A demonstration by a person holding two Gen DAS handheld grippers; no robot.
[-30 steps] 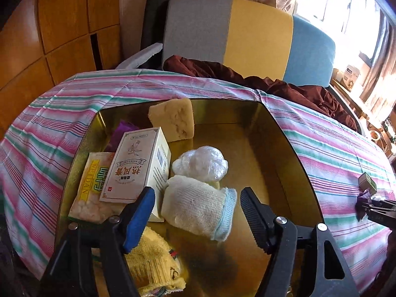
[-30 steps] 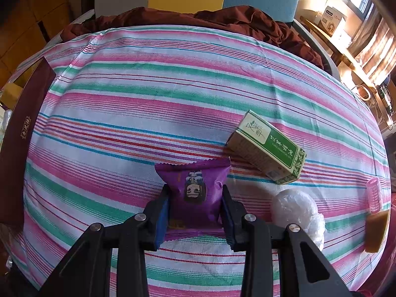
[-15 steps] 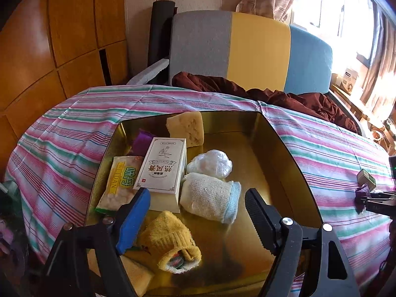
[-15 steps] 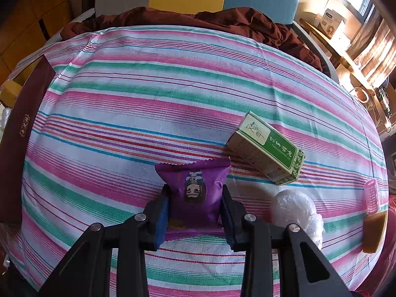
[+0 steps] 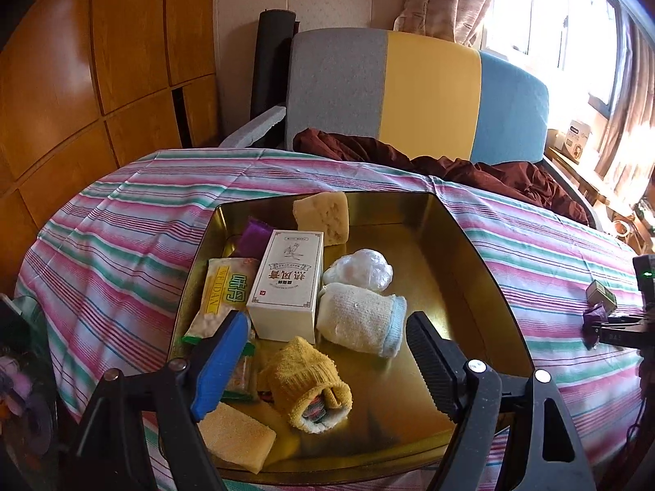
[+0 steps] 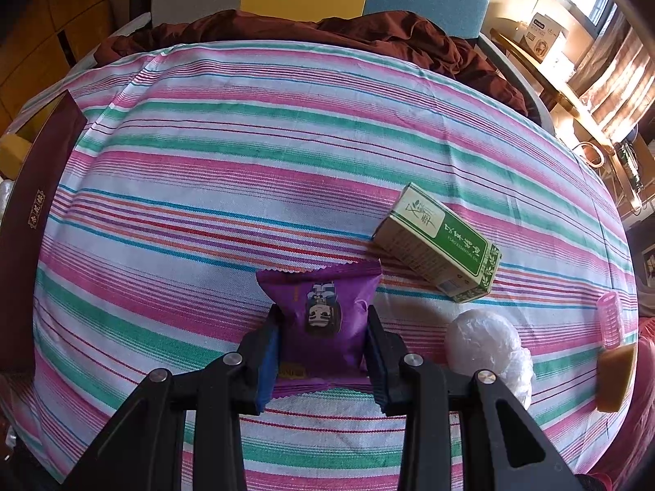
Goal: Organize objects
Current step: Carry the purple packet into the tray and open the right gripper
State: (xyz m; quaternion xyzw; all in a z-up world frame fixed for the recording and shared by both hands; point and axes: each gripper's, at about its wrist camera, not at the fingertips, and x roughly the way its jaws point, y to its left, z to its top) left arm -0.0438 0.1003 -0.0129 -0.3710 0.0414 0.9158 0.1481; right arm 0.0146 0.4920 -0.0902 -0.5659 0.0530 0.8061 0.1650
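Over gold tin [image 5: 483,270], left wrist view: left gripper [image 5: 323,358] jaws wide apart, nothing gripped; white sock roll [image 5: 360,323] and yellow sock roll [image 5: 307,384] lie below in tin, beside white box [image 5: 288,278].

Right wrist view: right gripper [image 6: 323,347] clamped on purple snack packet [image 6: 323,315], on striped cloth [image 6: 245,163]; green box [image 6: 442,241] and plastic-wrapped ball [image 6: 487,347] near, to right.
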